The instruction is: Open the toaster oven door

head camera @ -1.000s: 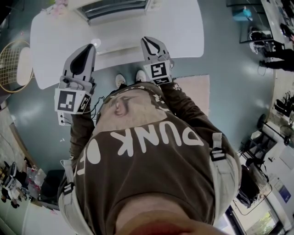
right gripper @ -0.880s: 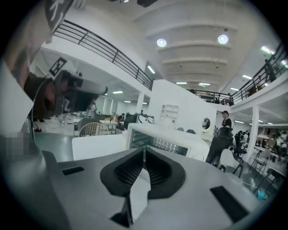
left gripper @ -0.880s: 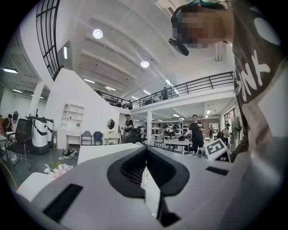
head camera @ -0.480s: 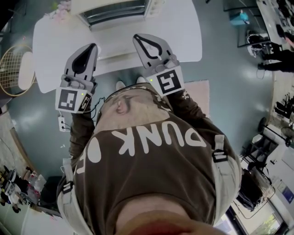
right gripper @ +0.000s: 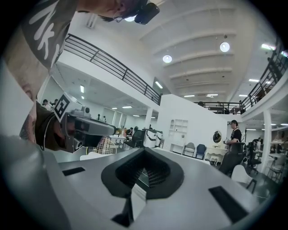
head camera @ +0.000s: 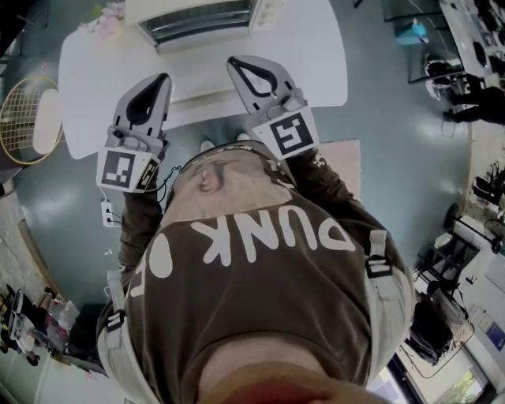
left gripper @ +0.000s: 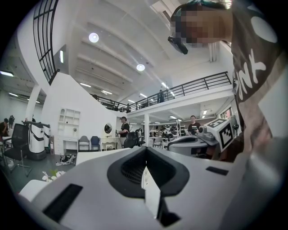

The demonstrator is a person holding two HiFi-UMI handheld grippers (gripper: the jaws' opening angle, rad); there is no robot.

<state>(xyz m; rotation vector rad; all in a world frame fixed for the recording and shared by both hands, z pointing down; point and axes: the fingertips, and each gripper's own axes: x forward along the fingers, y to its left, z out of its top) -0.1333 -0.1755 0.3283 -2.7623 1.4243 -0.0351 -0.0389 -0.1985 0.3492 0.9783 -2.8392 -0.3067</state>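
Note:
The toaster oven (head camera: 207, 17) stands at the far edge of the white table (head camera: 316, 59), its glass door facing me; only its front strip shows in the head view. Both grippers are held up in front of the person's chest, above the table's near edge and well short of the oven. My left gripper (head camera: 162, 78) is shut with nothing in it, and its jaws meet at the tip in the left gripper view (left gripper: 145, 150). My right gripper (head camera: 233, 61) is likewise shut and empty, its tips together in the right gripper view (right gripper: 144, 150). Both gripper views look out into the hall, not at the oven.
A round wicker chair (head camera: 20, 106) stands left of the table and a pink rug (head camera: 338, 158) lies on the floor to its right. A power strip (head camera: 106, 211) lies on the floor. Flowers (head camera: 106, 12) sit at the table's far left corner. People and chairs fill the hall beyond.
My right gripper has risen and swung a little to the left, its marker cube now nearer the camera. The left gripper has hardly moved.

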